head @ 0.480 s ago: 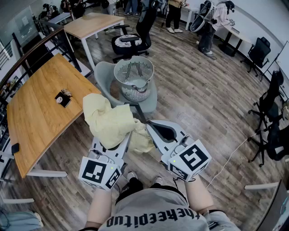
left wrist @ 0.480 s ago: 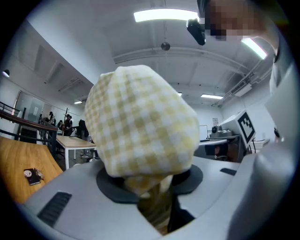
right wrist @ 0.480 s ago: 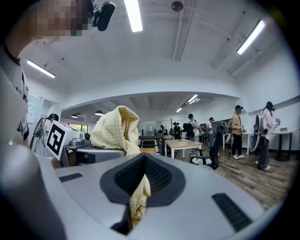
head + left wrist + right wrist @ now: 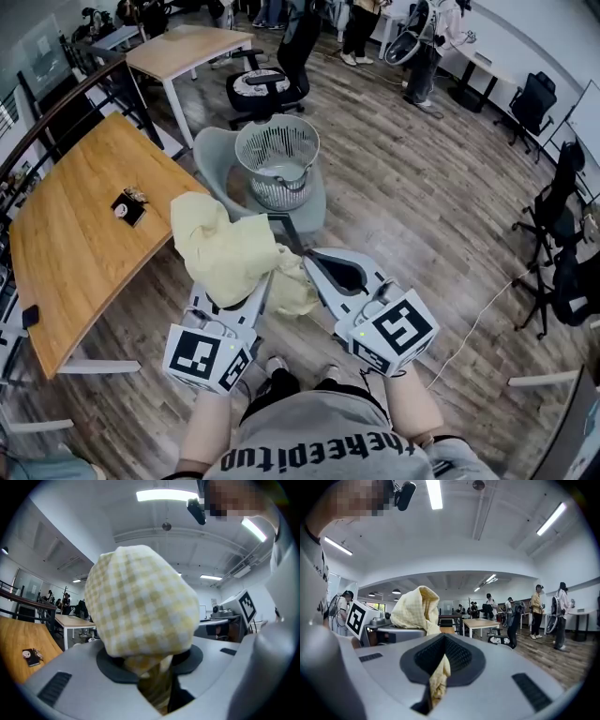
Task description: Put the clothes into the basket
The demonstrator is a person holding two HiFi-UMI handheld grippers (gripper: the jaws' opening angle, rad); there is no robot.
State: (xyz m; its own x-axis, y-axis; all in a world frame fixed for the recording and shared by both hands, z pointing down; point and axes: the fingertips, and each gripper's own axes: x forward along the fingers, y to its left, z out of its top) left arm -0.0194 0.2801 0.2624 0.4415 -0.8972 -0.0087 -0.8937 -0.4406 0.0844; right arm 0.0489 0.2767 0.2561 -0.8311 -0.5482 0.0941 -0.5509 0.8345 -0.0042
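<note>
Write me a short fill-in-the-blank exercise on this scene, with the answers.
The left gripper and the right gripper are both shut on the ____ checked cloth. The round basket stands on the seat of a grey ____. The wooden table lies on the person's ____ side.
Missing words: yellow; chair; left.

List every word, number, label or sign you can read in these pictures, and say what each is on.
"thekeepitup" (upside down, lower edge cut off, reading unsure): print on the person's grey shirt.
No letters, only black-and-white square patterns: marker cubes.
Too small to read: small dark thing on the wooden table.
Neither gripper view shows any readable text.
</note>
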